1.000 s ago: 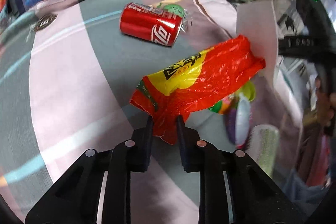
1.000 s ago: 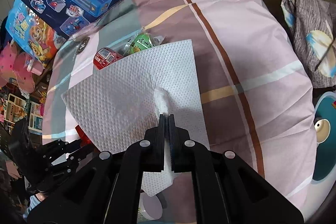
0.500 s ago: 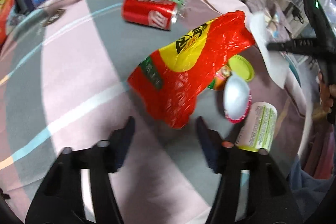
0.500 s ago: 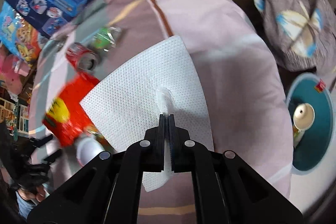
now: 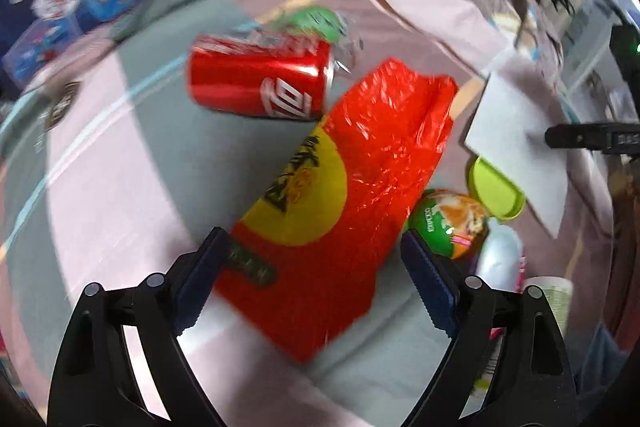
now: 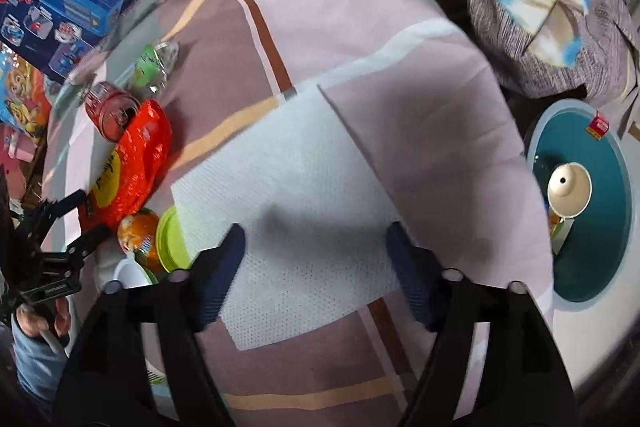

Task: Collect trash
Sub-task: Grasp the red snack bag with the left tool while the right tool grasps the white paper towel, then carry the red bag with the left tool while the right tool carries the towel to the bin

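Between my left gripper's [image 5: 314, 269] spread jaws lies the red snack bag [image 5: 348, 195] on the bedspread [image 5: 120, 187], unheld; my right gripper [image 6: 314, 255] is spread too, over the loose paper towel [image 6: 296, 195]. Beyond the bag, the red can [image 5: 260, 83] lies on its side and may roll if nudged. Both light pieces may slide on the soft cloth, giving a missed or partial pinch.

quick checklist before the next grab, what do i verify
1. Left gripper open: ok, jaws wide.
2. Right gripper open: ok, jaws wide.
3. Red bag lined up between the left fingers: ok, nothing clamped.
4. Paper towel free of the right gripper: ok, it lies flat on the bedsheet.
5. Can clear of the bag: cannot tell, they look close or touching.
6. Bin reachable: cannot tell.
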Demonstrator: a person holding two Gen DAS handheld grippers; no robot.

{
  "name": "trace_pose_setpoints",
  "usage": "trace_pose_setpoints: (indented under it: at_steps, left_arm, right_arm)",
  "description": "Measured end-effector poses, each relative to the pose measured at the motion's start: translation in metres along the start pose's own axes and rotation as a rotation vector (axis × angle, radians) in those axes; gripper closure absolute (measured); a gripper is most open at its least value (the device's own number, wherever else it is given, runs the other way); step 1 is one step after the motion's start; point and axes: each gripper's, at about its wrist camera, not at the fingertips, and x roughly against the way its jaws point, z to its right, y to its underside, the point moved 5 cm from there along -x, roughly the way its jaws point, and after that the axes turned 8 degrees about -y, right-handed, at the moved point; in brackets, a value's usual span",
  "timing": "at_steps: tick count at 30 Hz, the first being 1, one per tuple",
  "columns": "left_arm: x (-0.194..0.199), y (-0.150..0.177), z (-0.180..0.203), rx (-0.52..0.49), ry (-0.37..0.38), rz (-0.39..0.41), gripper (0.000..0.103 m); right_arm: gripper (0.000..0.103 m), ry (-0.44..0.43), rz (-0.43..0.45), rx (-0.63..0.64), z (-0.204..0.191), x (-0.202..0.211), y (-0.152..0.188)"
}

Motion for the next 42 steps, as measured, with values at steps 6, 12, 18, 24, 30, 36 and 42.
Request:
trace_pose_setpoints:
  at_steps: [6, 12, 18, 24, 30, 36, 42]
  left_arm:
    - [-0.018, -0.005, 0.007, -0.075, 0.001, 0.012, 0.004]
    - [-0.006, -0.005, 0.008, -0.052, 0.009, 0.073, 0.053]
    - [0.004, 0.001, -0.009, 0.146, 0.037, 0.032, 0.084]
    - [0.051, 0.005, -0.006, 0.245, 0.071, 0.089, 0.084]
    - [0.091, -0.018, 0.029, 0.222, 0.115, 0.146, 0.084]
    - [0.101, -0.051, 0.108, 0.117, 0.177, 0.149, 0.084]
    - [0.091, -0.086, 0.211, -0.016, 0.247, 0.108, 0.084]
  right_arm:
    - [0.016, 0.095, -0.01, 0.033, -0.011, -0.018, -0.001]
    - [0.019, 0.189, 0.01, 0.158, -0.037, -0.031, 0.008]
    - [0.095, 0.128, 0.017, 0.223, -0.058, -0.025, 0.012]
    - [0.099, 0.016, 0.071, 0.166, -0.051, 0.007, 0.011]
    - [0.099, -0.069, 0.164, 0.1, -0.032, 0.054, 0.004]
    - [0.099, -0.087, 0.299, 0.003, 0.026, 0.116, -0.005]
    - [0.099, -0.047, 0.408, -0.157, 0.124, 0.172, 0.016]
